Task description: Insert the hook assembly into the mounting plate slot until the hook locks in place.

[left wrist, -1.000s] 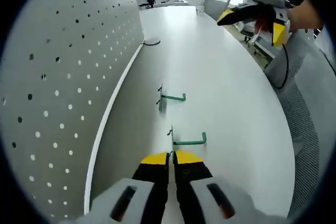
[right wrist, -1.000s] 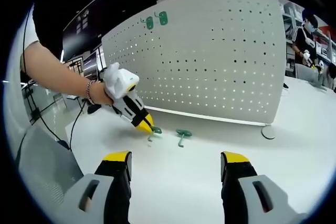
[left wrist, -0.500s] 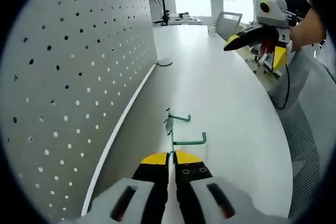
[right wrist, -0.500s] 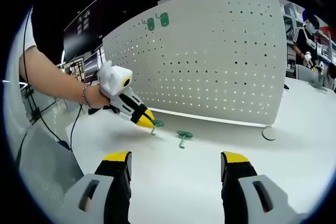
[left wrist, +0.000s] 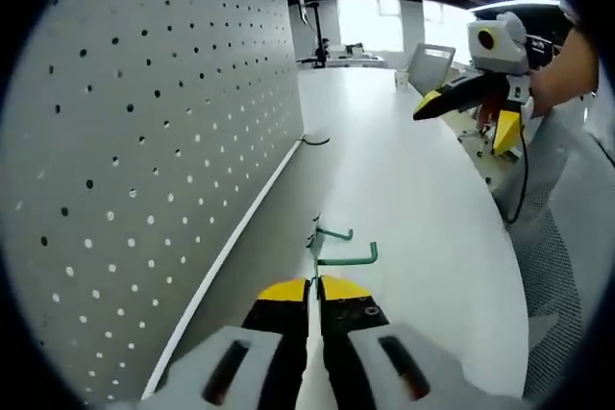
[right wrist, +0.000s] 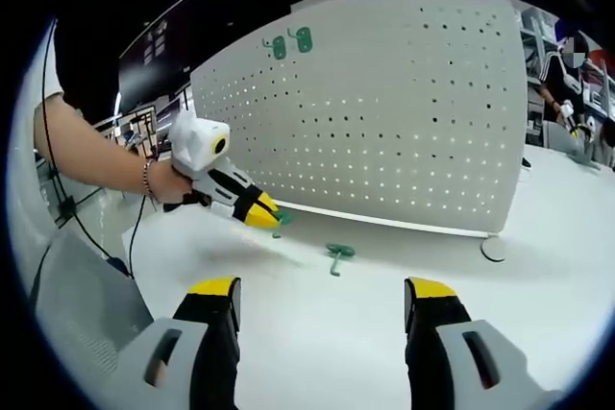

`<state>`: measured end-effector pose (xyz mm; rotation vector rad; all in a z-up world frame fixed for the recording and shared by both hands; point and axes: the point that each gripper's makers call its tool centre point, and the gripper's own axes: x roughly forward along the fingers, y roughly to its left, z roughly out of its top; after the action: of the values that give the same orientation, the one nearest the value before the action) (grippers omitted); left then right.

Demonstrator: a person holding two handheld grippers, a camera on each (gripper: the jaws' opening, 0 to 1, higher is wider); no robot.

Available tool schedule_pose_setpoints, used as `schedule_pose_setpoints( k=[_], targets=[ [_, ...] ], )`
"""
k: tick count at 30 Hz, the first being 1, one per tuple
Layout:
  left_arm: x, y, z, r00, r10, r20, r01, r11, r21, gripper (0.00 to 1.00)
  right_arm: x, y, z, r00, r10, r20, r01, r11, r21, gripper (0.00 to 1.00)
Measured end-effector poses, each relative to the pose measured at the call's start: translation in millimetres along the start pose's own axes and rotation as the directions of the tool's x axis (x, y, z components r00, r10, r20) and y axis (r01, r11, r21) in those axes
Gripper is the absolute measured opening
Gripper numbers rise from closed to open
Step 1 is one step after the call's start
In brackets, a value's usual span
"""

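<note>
Now the left gripper (left wrist: 313, 291) is pinching 1 green hook (left wrist: 344, 258) between pressed-together jaws, holding it off the white table (left wrist: 413, 189) beside the perforated pegboard (left wrist: 144, 141). Meanwhile, a second green hook (right wrist: 336, 253) is lying on the table near the board's foot. Further back, the right gripper (right wrist: 325, 297) is hanging with jaws spread wide, gripping nothing.

Left gripper (right wrist: 261, 216) clamping hook (right wrist: 280, 220) above table (right wrist: 317, 324)

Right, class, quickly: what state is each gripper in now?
Left gripper: shut on a green hook, lifted off the table.
Right gripper: open, holding nothing.
</note>
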<state>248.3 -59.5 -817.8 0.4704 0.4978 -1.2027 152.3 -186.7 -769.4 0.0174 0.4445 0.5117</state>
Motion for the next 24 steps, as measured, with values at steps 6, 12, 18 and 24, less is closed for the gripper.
schedule_pose_setpoints(
  k=[6,12,18,24],
  targets=[
    [-9.4,-0.8,4.3,0.999,0.014,0.043,-0.013,1.000,-0.025,0.03,0.7,-0.1,-2.3,1.000,-0.001,-0.011,0.001,1.000,-0.003,0.68],
    [-18.6,-2.1,6.2,0.997,0.040,0.067,-0.036,0.998,-0.051,0.03,1.2,0.9,-1.2,1.000,0.005,-0.007,-0.005,1.000,-0.005,0.68],
    [-24.6,-3.8,11.5,0.993,0.059,0.100,-0.051,0.995,-0.083,0.03,0.7,2.6,0.1,1.000,0.009,-0.003,-0.009,1.000,-0.007,0.68],
    [-32.2,-4.4,18.3,0.988,0.081,0.130,-0.068,0.993,-0.097,0.03,-0.1,3.9,3.2,1.000,0.012,0.008,-0.012,1.000,-0.004,0.68]
  ],
)
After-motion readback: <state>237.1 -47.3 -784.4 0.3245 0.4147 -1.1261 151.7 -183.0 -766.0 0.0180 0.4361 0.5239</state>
